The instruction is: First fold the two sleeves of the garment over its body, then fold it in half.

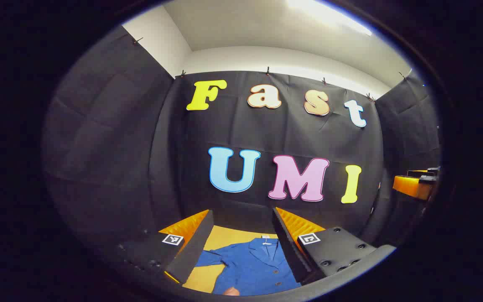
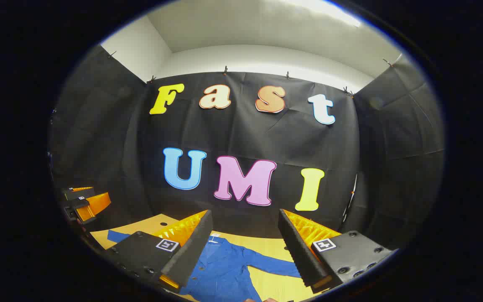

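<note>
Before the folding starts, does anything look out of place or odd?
Nothing stands out. The blue jacket lies flat on the yellow table, sleeves spread out, unfolded. Both grippers hang open above it.

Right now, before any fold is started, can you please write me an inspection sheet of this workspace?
Surface: yellow table, bare around the garment.
Job's things: blue jacket lies flat, collar toward the wall, both sleeves spread out, nothing folded yet.
Clutter: nothing seen.
Grippers: left gripper and right gripper are above the jacket, jaws wide apart, holding nothing.
Cables: a thin cable hangs down the wall on the right.
Surroundings: black cloth wall, white ceiling with a light.
</note>
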A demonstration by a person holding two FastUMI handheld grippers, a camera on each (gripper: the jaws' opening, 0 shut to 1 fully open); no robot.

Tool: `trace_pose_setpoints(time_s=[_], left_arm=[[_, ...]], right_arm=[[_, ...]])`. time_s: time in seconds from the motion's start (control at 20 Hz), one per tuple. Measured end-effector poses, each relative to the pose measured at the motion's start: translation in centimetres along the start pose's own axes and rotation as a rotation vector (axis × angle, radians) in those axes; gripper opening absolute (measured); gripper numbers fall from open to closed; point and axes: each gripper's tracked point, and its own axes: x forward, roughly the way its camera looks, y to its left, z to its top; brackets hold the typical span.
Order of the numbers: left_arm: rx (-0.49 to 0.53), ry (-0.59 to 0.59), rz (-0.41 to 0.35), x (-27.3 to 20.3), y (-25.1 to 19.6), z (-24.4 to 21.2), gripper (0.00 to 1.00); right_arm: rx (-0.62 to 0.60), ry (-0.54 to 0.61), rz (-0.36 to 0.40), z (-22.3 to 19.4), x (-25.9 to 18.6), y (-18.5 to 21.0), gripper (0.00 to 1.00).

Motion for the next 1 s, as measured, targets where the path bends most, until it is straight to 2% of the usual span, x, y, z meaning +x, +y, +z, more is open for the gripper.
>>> trace_pose_setpoints(time_s=[0.15, 0.2, 0.25, 0.3, 0.4, 0.65, 1.0], left_arm=[[0.015, -0.014, -0.026, 0.4, -1.0, 0.5, 0.82], [0.023, -0.019, -0.031, 0.5, -1.3, 0.6, 0.8], [0.027, -0.024, -0.038, 0.4, -1.7, 0.7, 0.83], [0.022, -0.033, -0.048, 0.4, -2.1, 1.0, 0.83], [0.009, -0.032, -0.052, 0.4, -2.3, 1.0, 0.82], [0.03, 0.005, -0.022, 0.7, -0.9, 0.1, 0.82], [0.045, -0.021, -0.013, 0.6, -0.5, 0.8, 0.82]], right_arm=[[0.01, 0.0, -0.038, -0.1, -0.6, -1.5, 0.93], [0.013, 0.002, -0.053, -0.2, -0.5, -1.9, 1.0], [0.019, 0.005, -0.063, -0.3, -0.5, -2.2, 0.93], [0.029, 0.009, -0.069, -0.5, -0.5, -2.3, 1.0], [0.049, 0.016, -0.072, -0.8, -0.5, -2.5, 0.99], [0.067, 0.005, -0.093, -0.8, -0.3, -3.4, 1.0], [0.053, -0.02, -0.129, -0.4, 0.1, -4.8, 1.0]])
